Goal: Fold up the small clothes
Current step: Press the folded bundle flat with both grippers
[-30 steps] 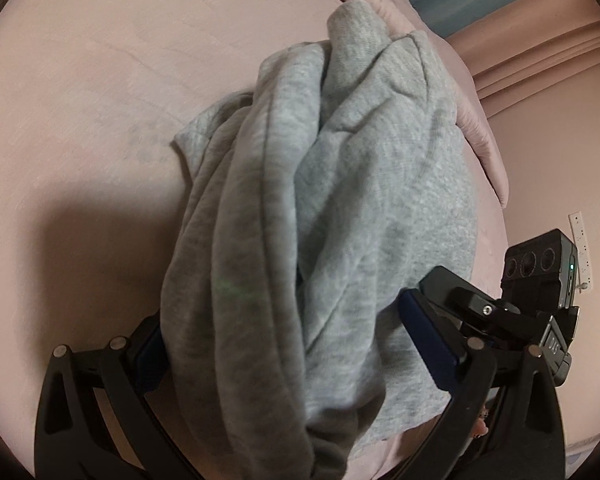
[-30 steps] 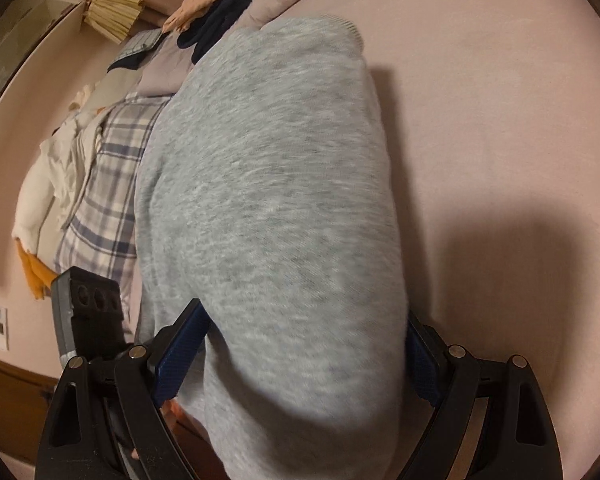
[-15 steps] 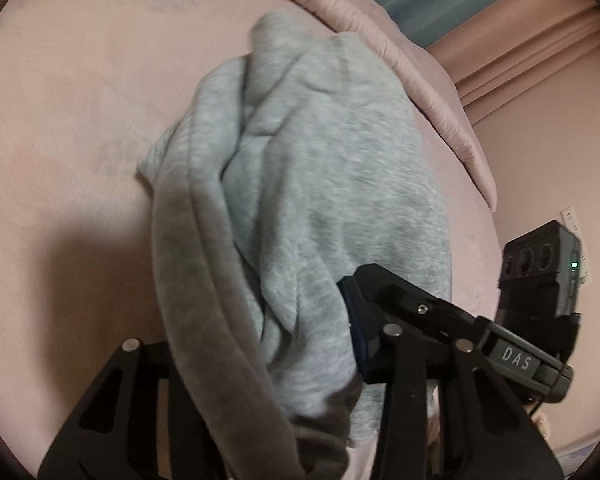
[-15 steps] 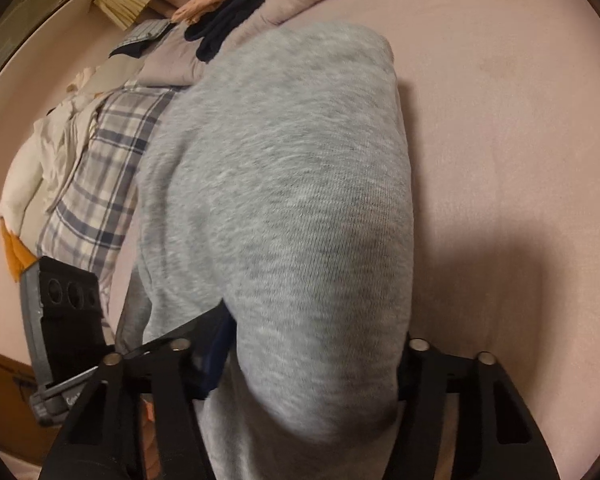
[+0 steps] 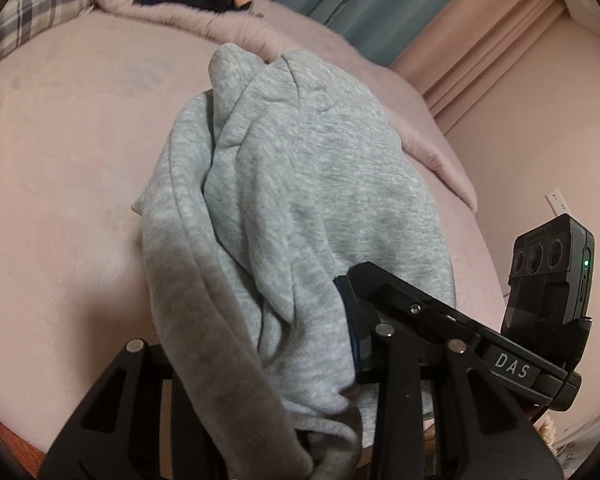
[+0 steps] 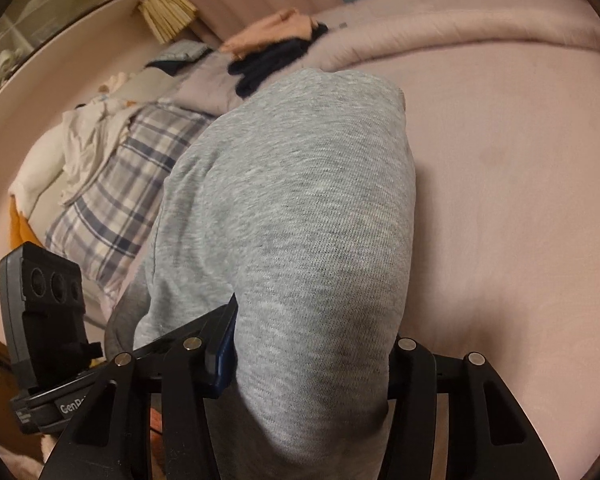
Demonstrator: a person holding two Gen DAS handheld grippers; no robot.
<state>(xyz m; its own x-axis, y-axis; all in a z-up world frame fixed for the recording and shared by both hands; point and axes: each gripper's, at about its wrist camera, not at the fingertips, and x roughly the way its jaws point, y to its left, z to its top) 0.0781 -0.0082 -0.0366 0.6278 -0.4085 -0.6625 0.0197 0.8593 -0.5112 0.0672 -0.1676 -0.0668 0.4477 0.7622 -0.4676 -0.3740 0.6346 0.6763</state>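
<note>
A soft grey knit garment (image 5: 300, 208), thick and bunched into rounded folds, drapes over the pink bed (image 5: 60, 200) and runs back into both tools. The left gripper (image 5: 260, 344) is closing, its black fingers (image 5: 364, 312) pinching a gathered wad of the fabric. The right gripper (image 6: 312, 356) is also closing, its fingers (image 6: 224, 344) squeezing a wide, smooth bulge of the same cloth. A plaid cloth (image 6: 124, 196) and a fluffy pink blanket (image 6: 480, 20) lie at the far side.
</note>
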